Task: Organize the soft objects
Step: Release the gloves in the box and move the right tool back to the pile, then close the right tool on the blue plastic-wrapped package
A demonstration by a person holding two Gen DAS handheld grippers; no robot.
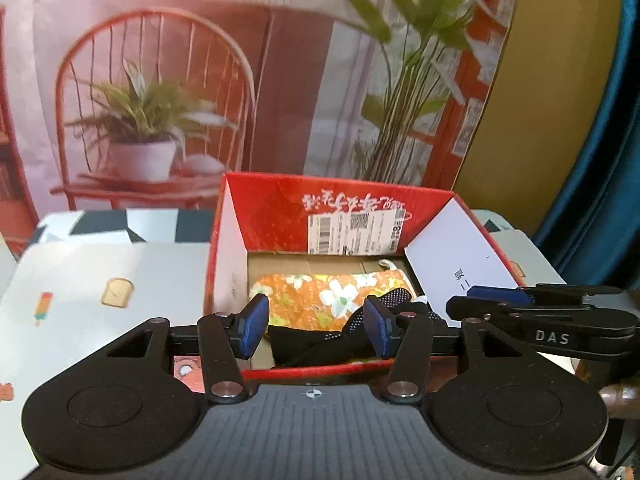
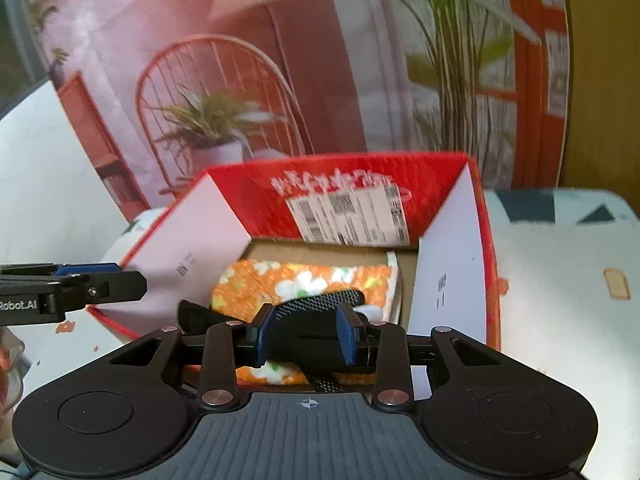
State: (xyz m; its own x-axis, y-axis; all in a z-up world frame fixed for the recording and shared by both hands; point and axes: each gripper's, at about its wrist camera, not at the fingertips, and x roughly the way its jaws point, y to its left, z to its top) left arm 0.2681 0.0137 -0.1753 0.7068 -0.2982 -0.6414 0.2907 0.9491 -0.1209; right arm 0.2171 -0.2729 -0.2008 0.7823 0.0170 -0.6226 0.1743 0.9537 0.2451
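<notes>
Between the parted left gripper (image 1: 316, 326) pads lies the black sock (image 1: 320, 346), unpinched.

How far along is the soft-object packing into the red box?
Done: orange floral cloth lies flat in the red box. In hand: black dotted sock lies on the cloth, between the open left gripper and the right gripper, whose pads look barely clear of it. Left: withdraw both; no other loose soft items in view.

Staged home set, printed living-room backdrop (image 1: 160, 80), patterned tablecloth (image 1: 100, 280)
</notes>
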